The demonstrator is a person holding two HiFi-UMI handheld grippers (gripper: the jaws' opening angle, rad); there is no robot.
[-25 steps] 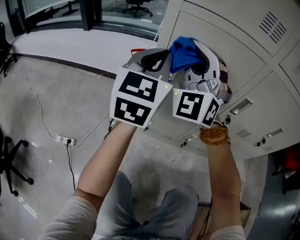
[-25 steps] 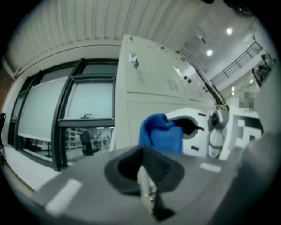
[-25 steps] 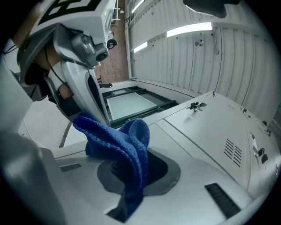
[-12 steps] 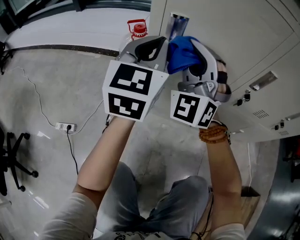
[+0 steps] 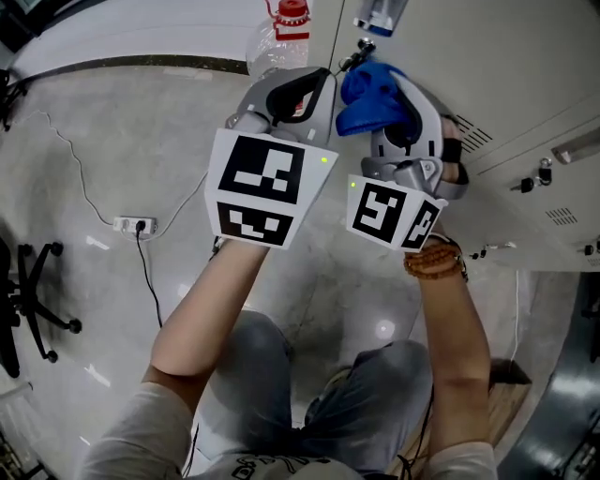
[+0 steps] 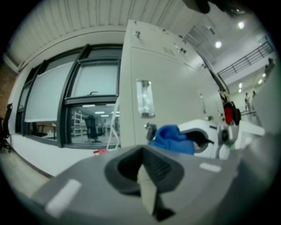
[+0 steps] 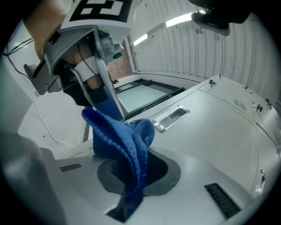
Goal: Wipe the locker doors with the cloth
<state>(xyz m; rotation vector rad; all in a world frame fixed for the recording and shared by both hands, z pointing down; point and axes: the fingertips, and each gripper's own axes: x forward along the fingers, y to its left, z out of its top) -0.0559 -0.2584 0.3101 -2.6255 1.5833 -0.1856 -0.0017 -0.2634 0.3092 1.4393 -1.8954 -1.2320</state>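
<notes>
A blue cloth [image 5: 372, 92] is bunched in my right gripper [image 5: 380, 105], which is shut on it and holds it close to the pale locker door [image 5: 487, 66]; whether cloth and door touch I cannot tell. In the right gripper view the cloth [image 7: 125, 147] rises in a fold out of the gripper [image 7: 131, 176], with the locker door [image 7: 210, 127] behind. My left gripper [image 5: 314, 82] sits just left of the cloth, jaws together and holding nothing. The left gripper view shows that gripper [image 6: 145, 184], the cloth [image 6: 173, 138] beyond it, and the locker door [image 6: 175, 88].
A red-capped bottle [image 5: 289, 17] stands on the floor by the locker's left edge. A power strip [image 5: 131, 225] with its cable lies on the grey floor, and a chair base [image 5: 28, 300] is at far left. Door handles and locks [image 5: 542, 171] line the right.
Both grippers and the cloth have travelled along the locker face toward its left edge. The red-capped bottle has come fully into view at the top. Neither gripper's hold has changed.
</notes>
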